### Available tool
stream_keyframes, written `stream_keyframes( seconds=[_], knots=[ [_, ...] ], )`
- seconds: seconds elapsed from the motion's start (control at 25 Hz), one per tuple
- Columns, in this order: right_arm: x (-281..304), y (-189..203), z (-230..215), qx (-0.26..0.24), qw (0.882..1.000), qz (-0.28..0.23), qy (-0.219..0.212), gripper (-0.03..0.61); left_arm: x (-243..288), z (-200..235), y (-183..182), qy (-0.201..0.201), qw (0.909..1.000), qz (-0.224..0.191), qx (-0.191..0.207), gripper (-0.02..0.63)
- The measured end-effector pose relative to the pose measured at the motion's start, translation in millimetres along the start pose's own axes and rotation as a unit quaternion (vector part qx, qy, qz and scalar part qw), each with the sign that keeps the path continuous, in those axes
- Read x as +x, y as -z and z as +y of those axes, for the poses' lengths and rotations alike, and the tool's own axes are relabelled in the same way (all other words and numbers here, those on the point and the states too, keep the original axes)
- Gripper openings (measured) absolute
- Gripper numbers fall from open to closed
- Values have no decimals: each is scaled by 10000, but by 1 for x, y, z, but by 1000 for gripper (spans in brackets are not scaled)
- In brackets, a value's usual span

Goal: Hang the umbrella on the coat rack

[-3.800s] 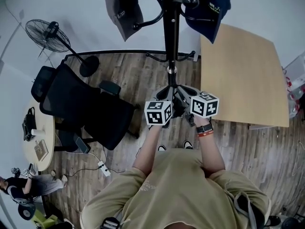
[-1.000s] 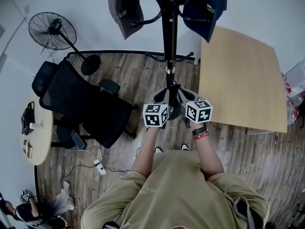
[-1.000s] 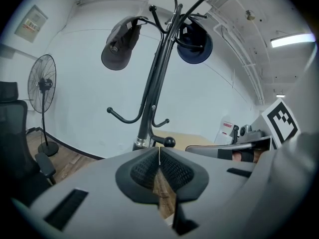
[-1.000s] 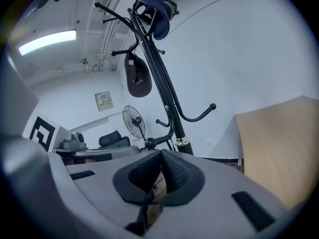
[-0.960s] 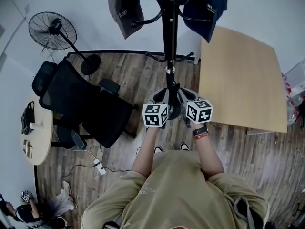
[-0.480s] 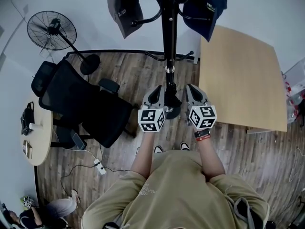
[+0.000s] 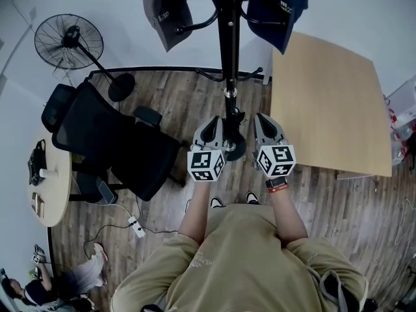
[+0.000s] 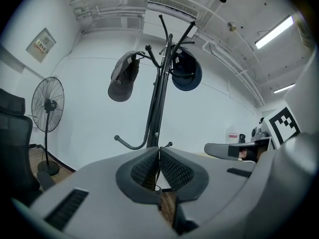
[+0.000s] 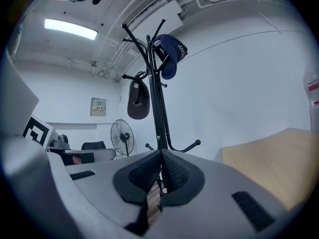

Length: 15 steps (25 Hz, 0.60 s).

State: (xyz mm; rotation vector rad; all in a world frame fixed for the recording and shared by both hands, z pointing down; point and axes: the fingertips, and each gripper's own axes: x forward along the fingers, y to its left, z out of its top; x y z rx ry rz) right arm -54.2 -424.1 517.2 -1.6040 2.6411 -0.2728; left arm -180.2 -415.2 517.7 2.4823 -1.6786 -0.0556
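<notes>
A black coat rack [image 7: 227, 44] stands straight ahead of me, its round base [image 7: 235, 149] on the wooden floor between my two grippers. A grey cap [image 7: 166, 12] and a navy cap [image 7: 279, 12] hang from its upper hooks. Its curved lower hooks [image 8: 130, 144] are bare. No umbrella shows in any view. My left gripper [image 7: 212, 123] is shut and empty, left of the pole. My right gripper [image 7: 261, 119] is shut and empty, right of it. In both gripper views the pole [image 8: 155, 113] [image 9: 158, 108] rises just beyond the closed jaws [image 8: 159, 151] [image 9: 161, 153].
A black office chair [image 7: 110, 142] stands to the left, with a floor fan [image 7: 68, 41] behind it. A light wooden table [image 7: 328, 103] is close on the right. A round table [image 7: 55, 187] and a power strip [image 7: 135, 228] lie at left; a person [image 7: 65, 285] is at the lower left.
Both grippers have tilted up from over the rack's base, so their shut jaws now point forward on either side of the pole. They stay empty.
</notes>
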Motion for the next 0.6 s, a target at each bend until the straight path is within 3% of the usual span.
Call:
stream_keyframes(
  seconds=[0.6],
  knots=[
    [7,7,-1,136,9996,173,-148,14,3,-2,12,1,9996,277,51,25]
  ],
)
